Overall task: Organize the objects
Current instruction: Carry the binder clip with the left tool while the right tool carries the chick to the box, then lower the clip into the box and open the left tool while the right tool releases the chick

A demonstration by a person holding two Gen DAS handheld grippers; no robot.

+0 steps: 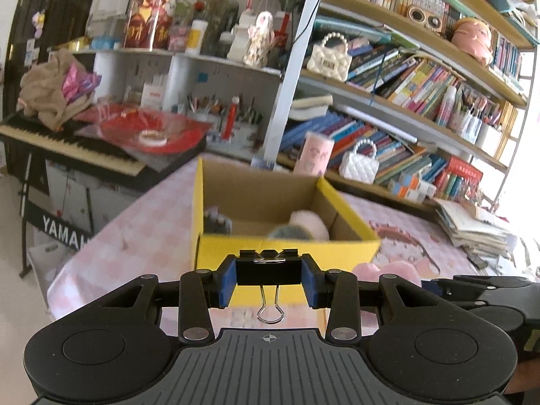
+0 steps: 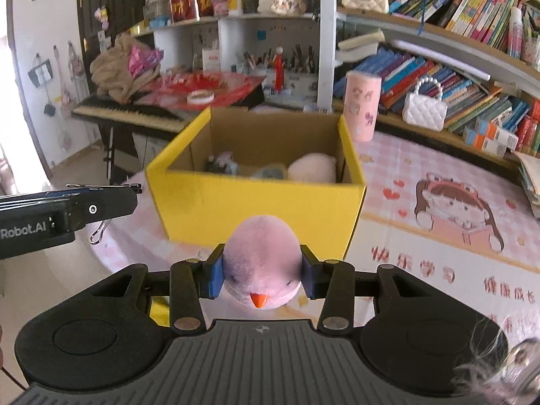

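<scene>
Binder clip clamped in left gripper, before yellow box.

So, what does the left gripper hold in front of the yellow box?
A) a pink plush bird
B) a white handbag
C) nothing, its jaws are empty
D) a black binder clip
D: in the left wrist view the left gripper is shut on a black binder clip, its wire handle hanging down, with the yellow box just behind it.

left gripper: my jaws clamped on a binder clip, tilted slightly down | right gripper: my jaws squeezing a pink plush bird, angled downward
</scene>
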